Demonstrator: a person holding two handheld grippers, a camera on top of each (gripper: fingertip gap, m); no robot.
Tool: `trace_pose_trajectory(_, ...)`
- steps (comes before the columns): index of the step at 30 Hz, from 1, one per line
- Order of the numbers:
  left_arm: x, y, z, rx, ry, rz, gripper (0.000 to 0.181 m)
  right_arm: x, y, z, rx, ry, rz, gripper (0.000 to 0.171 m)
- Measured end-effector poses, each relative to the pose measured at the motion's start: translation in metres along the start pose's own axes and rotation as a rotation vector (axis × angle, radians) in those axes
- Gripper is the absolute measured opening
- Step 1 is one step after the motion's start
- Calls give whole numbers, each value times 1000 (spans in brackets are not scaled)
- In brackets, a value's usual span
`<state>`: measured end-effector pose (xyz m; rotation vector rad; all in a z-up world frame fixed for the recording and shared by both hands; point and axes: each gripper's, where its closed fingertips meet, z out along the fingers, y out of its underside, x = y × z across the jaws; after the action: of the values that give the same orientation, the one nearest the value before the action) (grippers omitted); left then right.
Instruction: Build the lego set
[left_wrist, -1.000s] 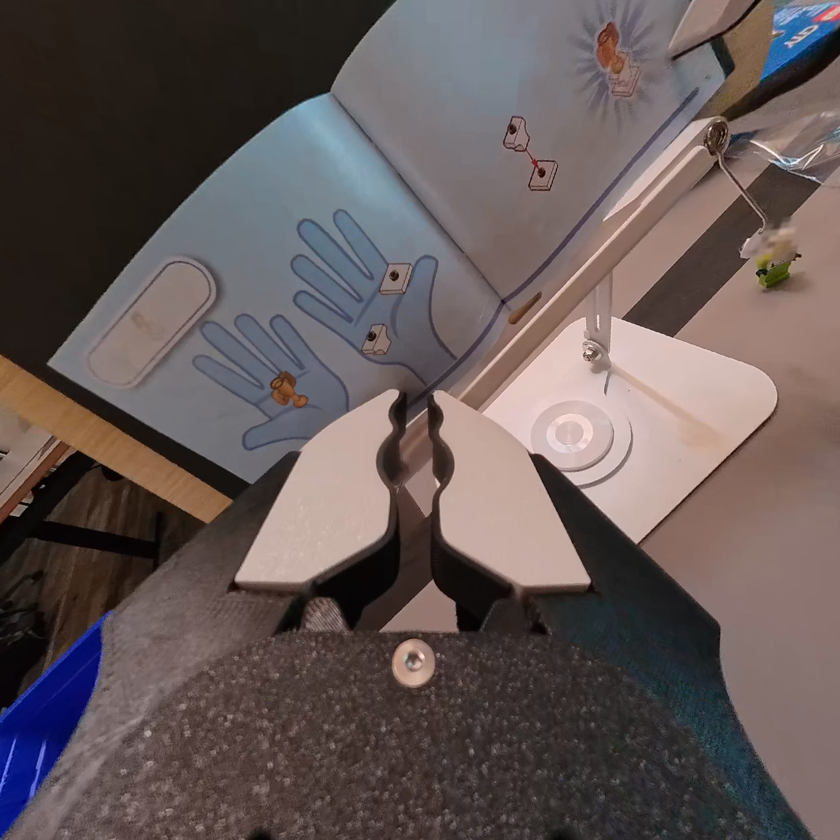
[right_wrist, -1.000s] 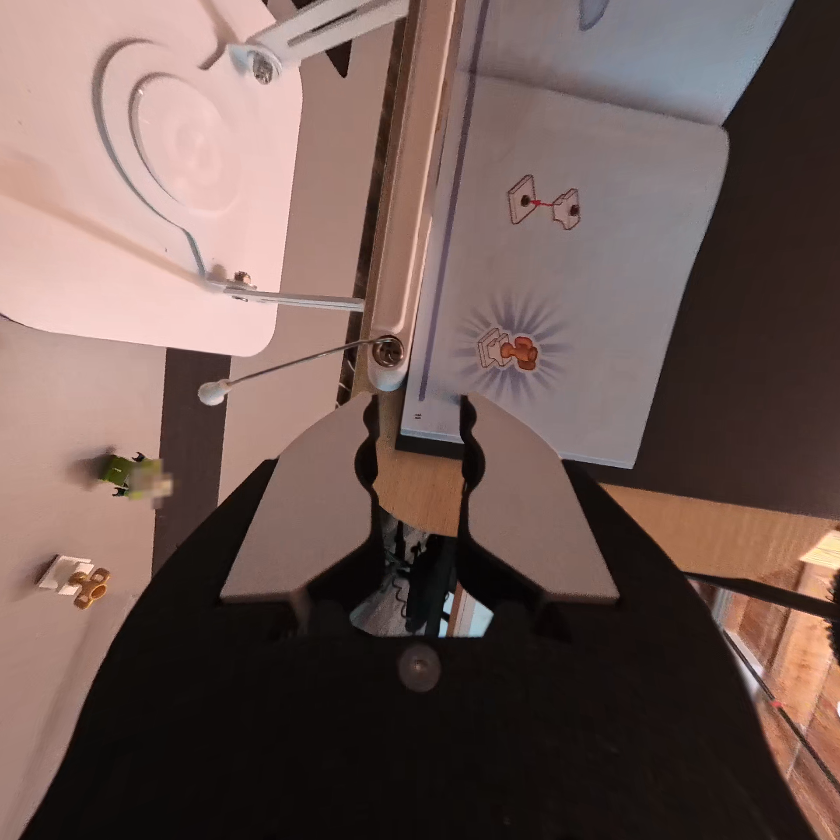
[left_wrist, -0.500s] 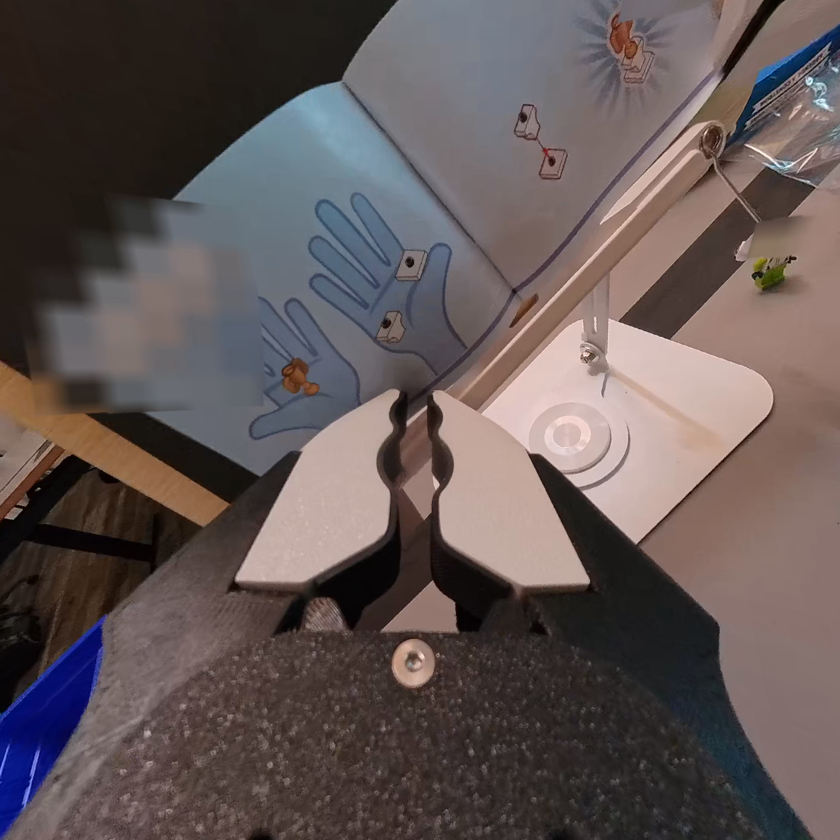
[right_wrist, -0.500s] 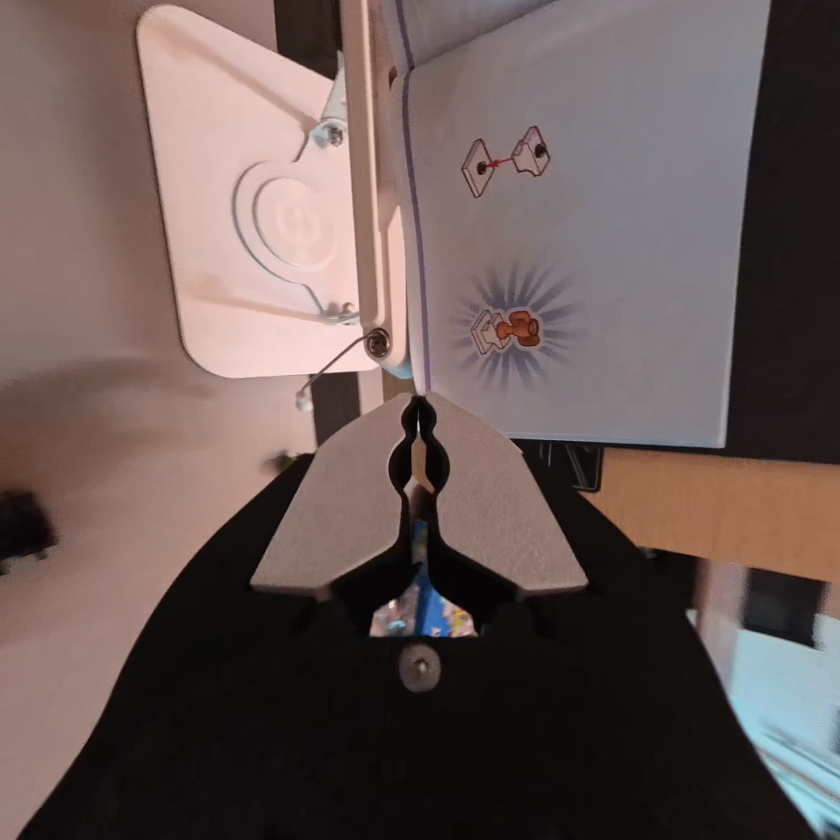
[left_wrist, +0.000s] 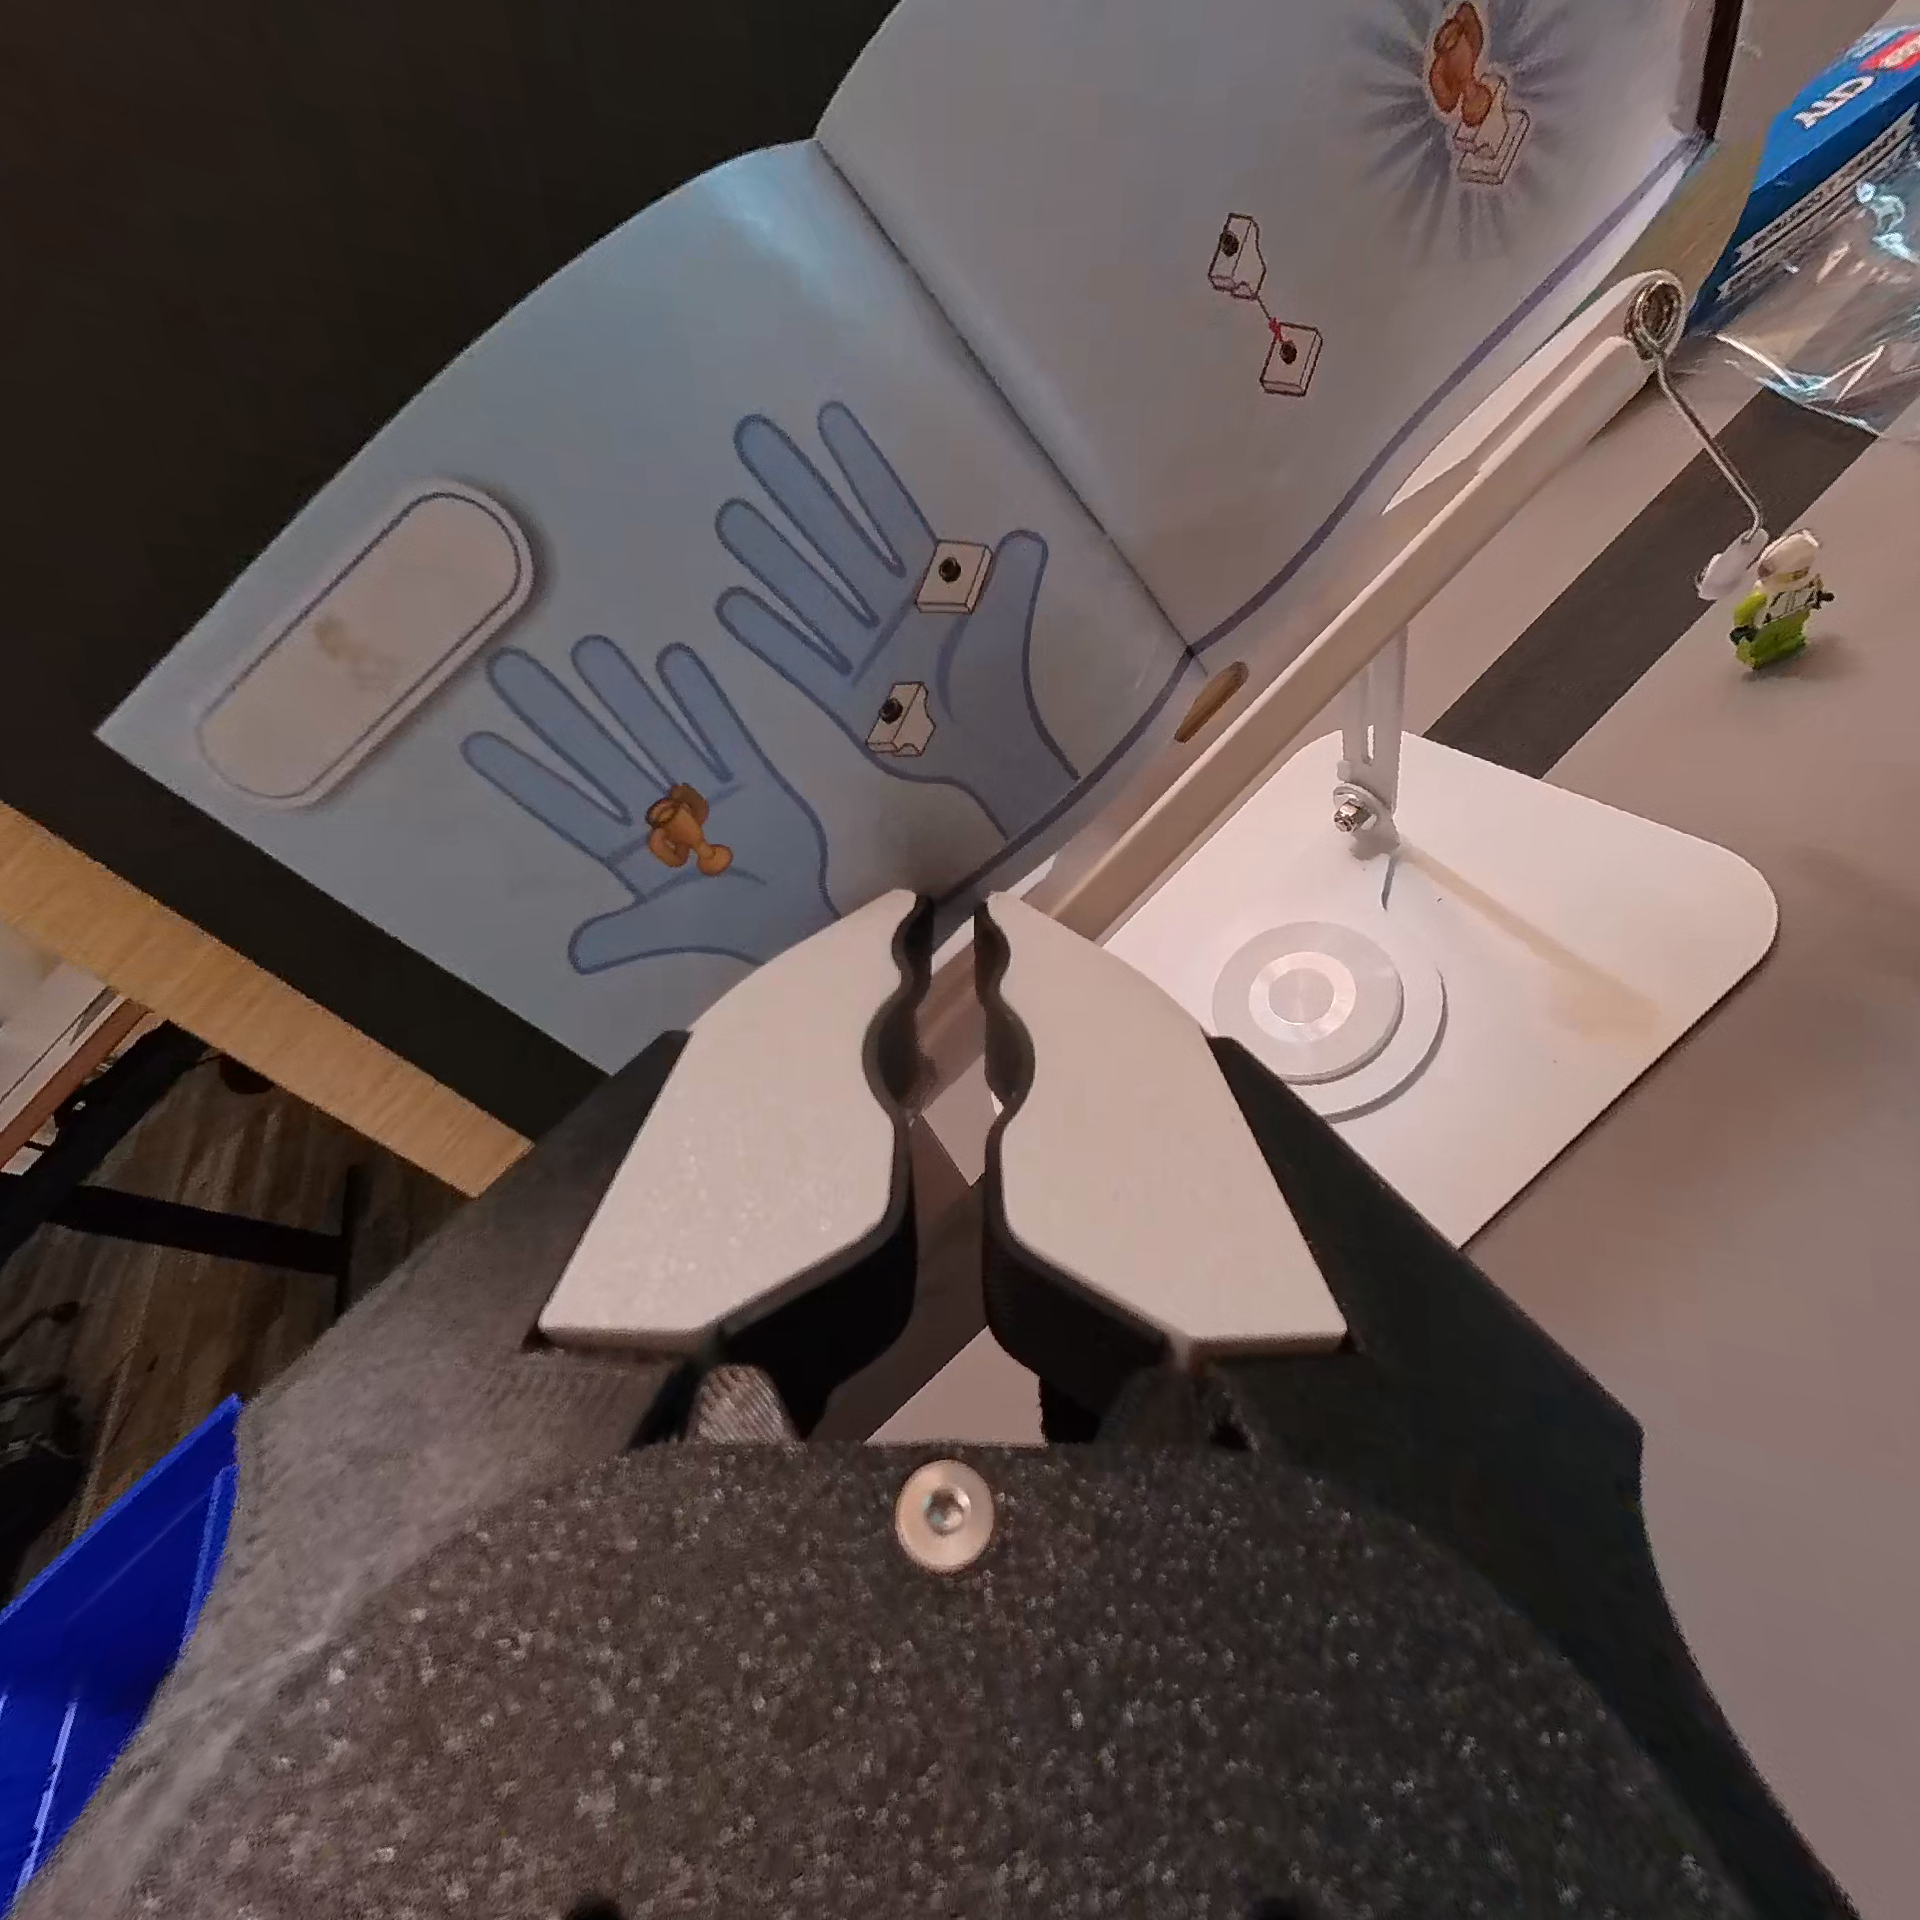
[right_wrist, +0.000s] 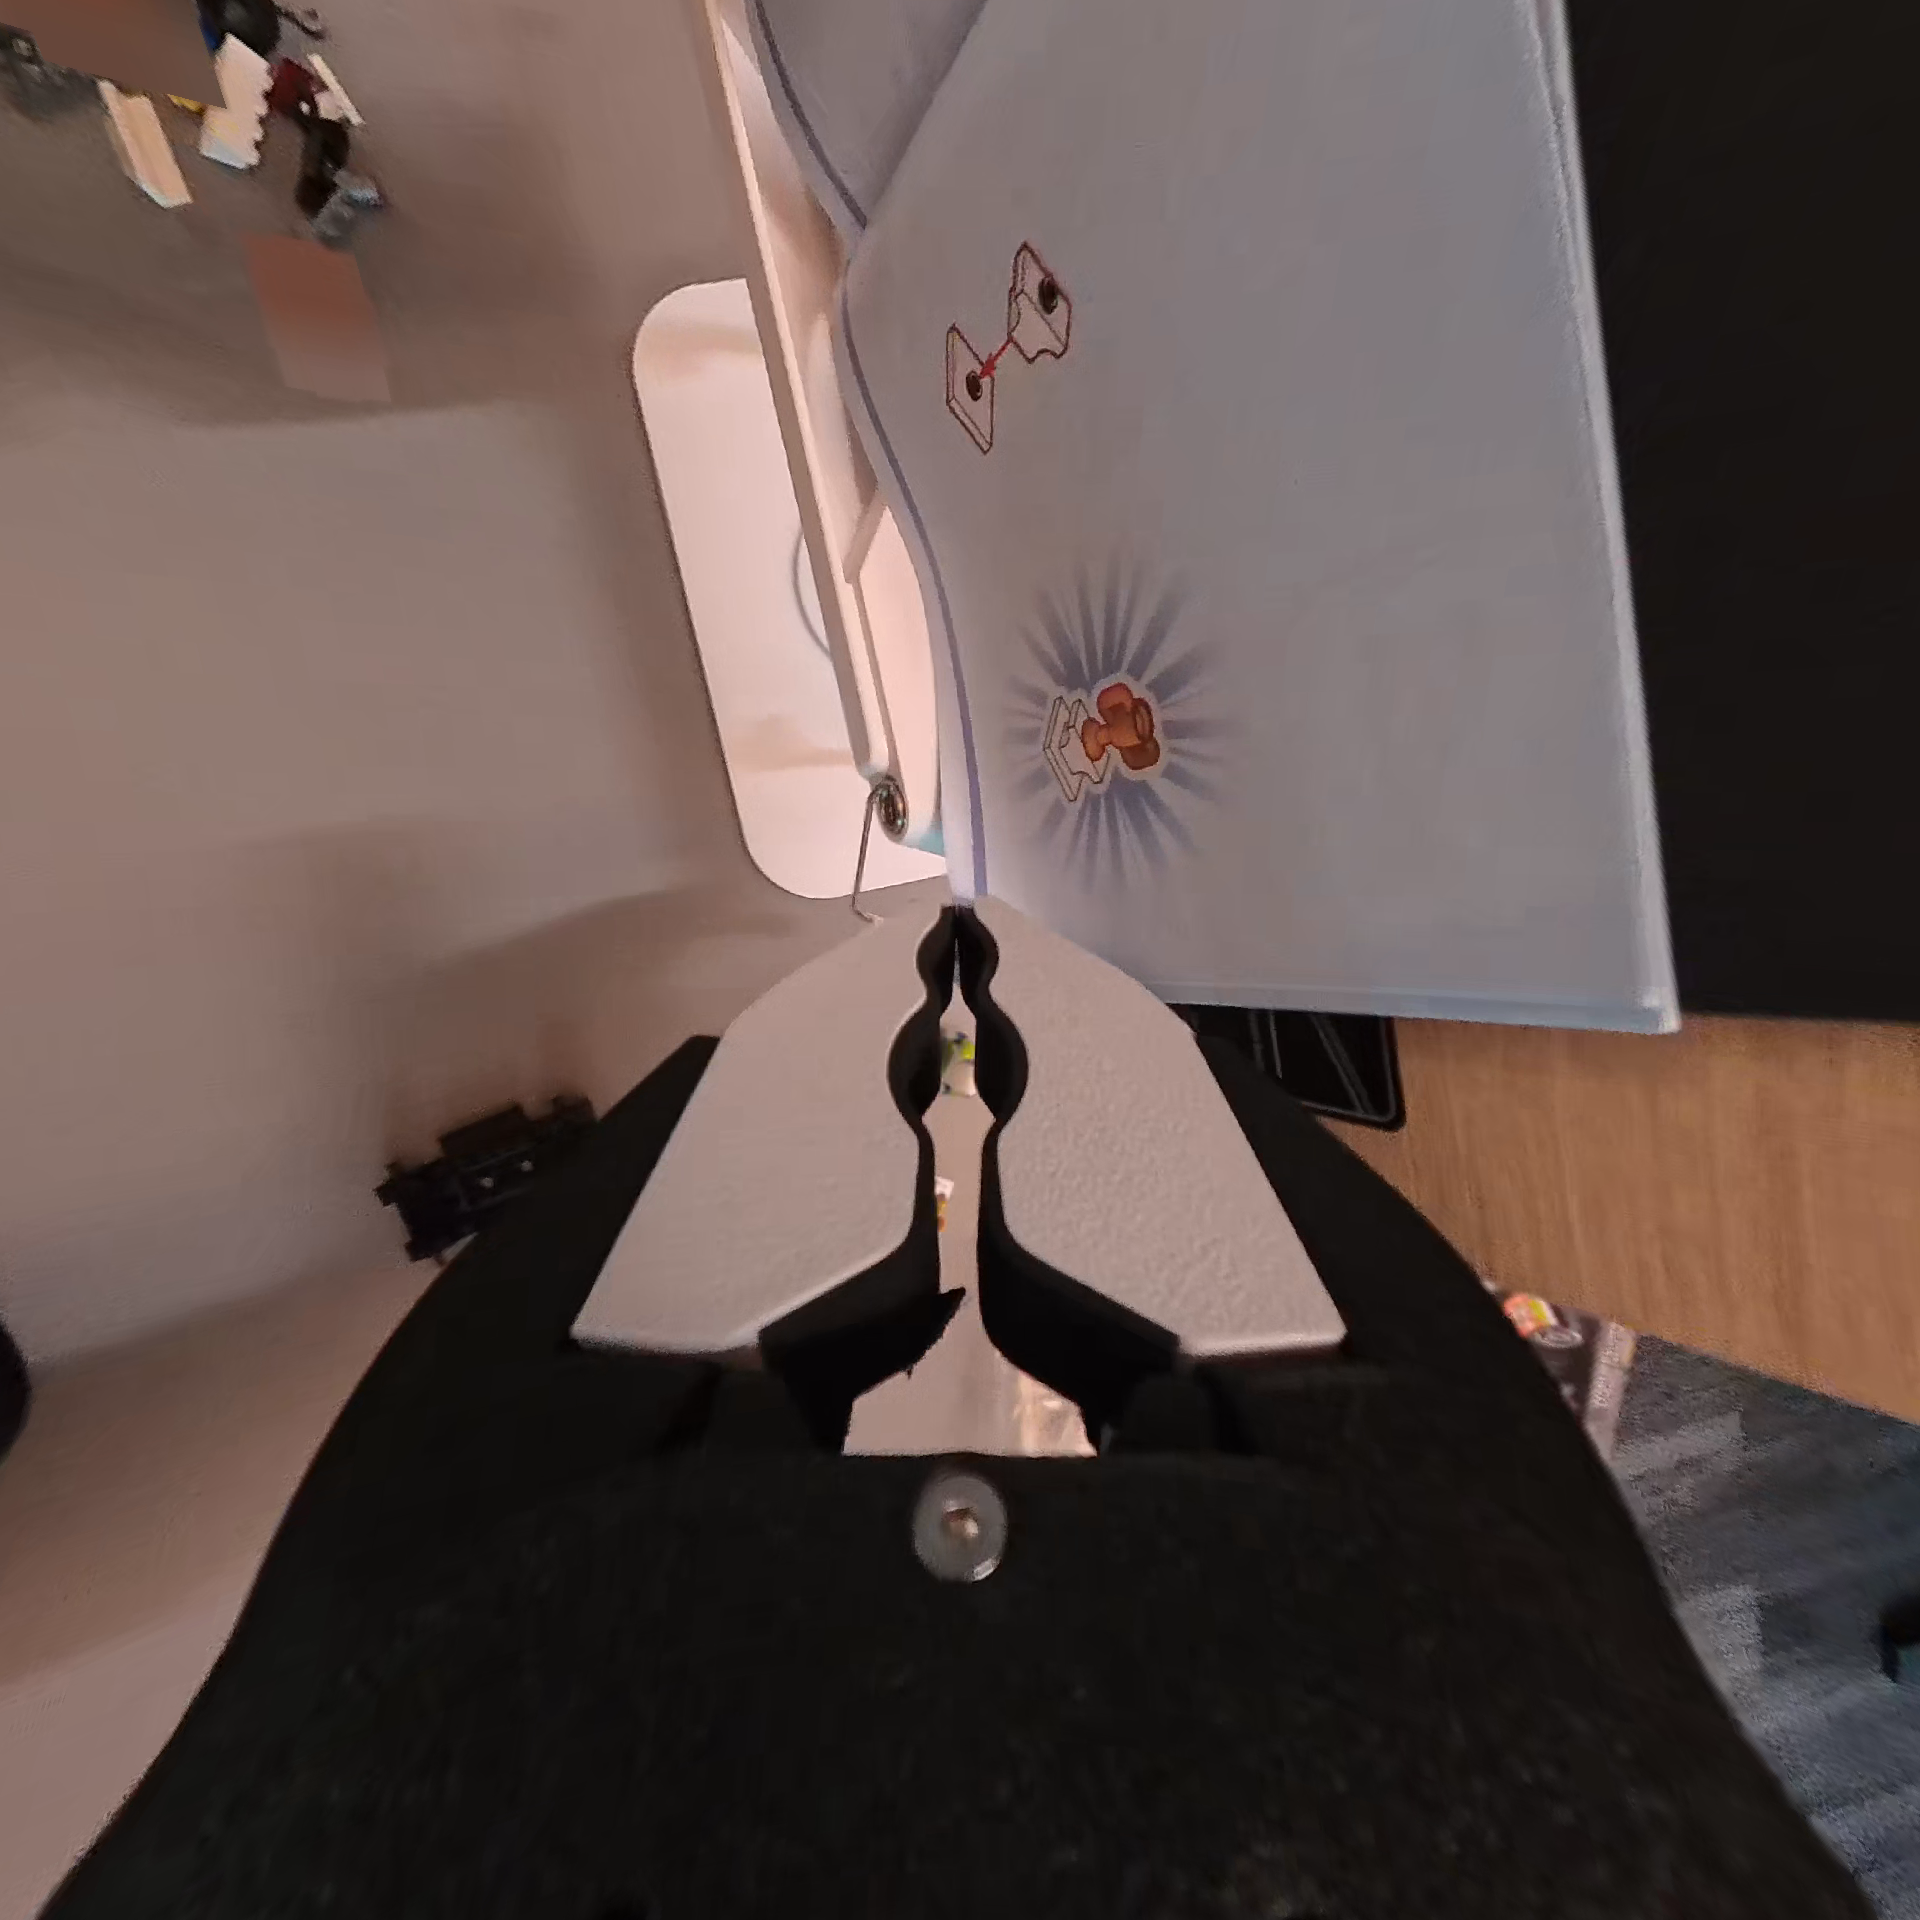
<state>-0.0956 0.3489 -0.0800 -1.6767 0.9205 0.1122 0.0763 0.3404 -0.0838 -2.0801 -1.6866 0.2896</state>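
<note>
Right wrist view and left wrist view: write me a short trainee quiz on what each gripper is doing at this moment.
1. True or false: the left gripper holds a brick.
2. Multiple choice: what is the right gripper pinching? A) a loose brick B) the lower corner of a booklet page C) a screwdriver
3. Short answer: in the left wrist view, how many hands are drawn on the booklet's left-hand page?

Key: 1 false, its fingers stand slightly apart with nothing between them. 2 B. 3 two.
</note>
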Motion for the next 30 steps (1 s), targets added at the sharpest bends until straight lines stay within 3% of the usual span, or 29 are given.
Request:
trace_pose_trajectory(10,-2,1,0,3,1,-4,7,3,2,1,-88,-91,81,0)
trace_pose_trajectory(30,-1,0,1,4,1,-4,6,7,6,1,-149,-77,72,1)
